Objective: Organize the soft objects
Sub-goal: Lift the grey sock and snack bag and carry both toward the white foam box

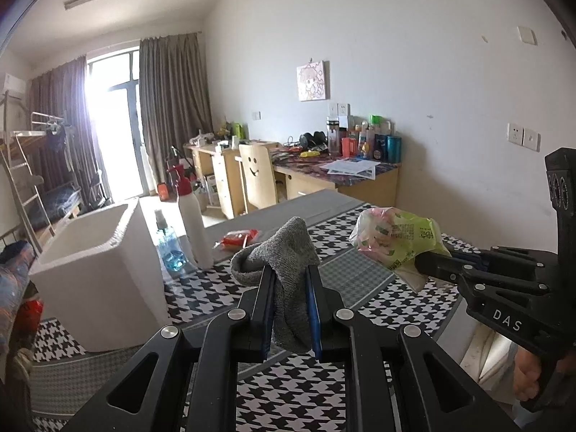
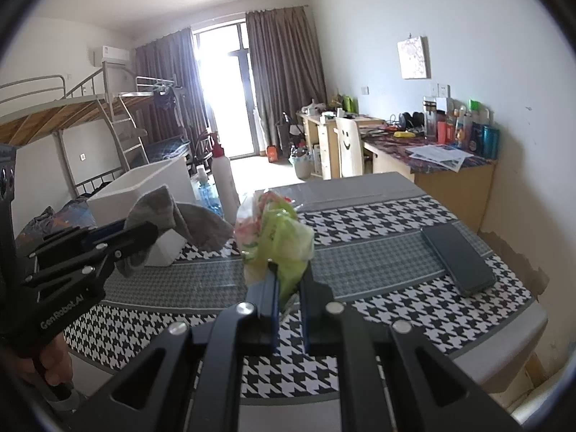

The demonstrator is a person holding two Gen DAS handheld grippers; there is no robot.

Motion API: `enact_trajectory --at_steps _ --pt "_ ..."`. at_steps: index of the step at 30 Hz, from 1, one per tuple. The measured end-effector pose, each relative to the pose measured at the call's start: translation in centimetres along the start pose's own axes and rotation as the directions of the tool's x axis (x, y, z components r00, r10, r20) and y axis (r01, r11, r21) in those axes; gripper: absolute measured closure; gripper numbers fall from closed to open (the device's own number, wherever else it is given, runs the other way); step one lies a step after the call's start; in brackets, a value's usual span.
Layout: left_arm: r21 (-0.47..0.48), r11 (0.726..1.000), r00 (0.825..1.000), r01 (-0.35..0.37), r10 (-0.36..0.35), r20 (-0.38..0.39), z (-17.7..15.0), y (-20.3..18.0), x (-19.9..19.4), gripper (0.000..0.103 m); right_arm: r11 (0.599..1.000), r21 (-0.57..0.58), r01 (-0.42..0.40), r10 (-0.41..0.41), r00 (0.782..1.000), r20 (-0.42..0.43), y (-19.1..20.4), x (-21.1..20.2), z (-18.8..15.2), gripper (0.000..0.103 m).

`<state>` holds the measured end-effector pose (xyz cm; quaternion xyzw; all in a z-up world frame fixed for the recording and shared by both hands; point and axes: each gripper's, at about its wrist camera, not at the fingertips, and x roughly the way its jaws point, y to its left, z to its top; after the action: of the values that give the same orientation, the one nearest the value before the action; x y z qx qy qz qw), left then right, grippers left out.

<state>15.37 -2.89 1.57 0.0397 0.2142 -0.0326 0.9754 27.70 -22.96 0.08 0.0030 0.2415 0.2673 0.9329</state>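
Note:
My left gripper [image 1: 291,277] is shut on a grey sock [image 1: 284,252], which bunches above the fingers and hangs down between them, held above the houndstooth table. My right gripper [image 2: 289,270] is shut on a green and pink plastic tissue pack [image 2: 277,230], also lifted off the table. In the left wrist view the right gripper [image 1: 424,262] comes in from the right with the tissue pack [image 1: 396,241] at its tip. In the right wrist view the left gripper [image 2: 144,234] enters from the left with the sock [image 2: 180,219] draped over it.
A white foam box [image 1: 93,273] stands open at the table's left, with a blue bottle [image 1: 169,248] and a white spray bottle [image 1: 194,223] beside it. A small red packet [image 1: 239,238] lies behind the sock. A dark phone [image 2: 457,255] lies on the table's right.

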Motion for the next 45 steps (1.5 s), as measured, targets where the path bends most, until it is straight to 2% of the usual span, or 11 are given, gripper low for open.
enact_trajectory --at_steps 16,22,45 --pt "-0.028 0.998 0.998 -0.056 0.057 0.040 1.5 2.8 -0.8 0.086 0.999 -0.029 -0.029 0.029 0.999 0.018 1.5 1.7 1.7 0.091" --pt "-0.029 0.995 0.993 -0.099 0.100 0.069 2.4 4.1 -1.3 0.086 0.998 -0.041 -0.042 0.044 0.998 0.033 2.3 1.9 2.8 0.091" --pt "-0.063 0.982 0.980 -0.178 0.182 0.082 3.6 7.2 -1.4 0.086 0.991 -0.081 -0.106 0.110 0.992 0.055 5.1 4.1 5.3 0.091"
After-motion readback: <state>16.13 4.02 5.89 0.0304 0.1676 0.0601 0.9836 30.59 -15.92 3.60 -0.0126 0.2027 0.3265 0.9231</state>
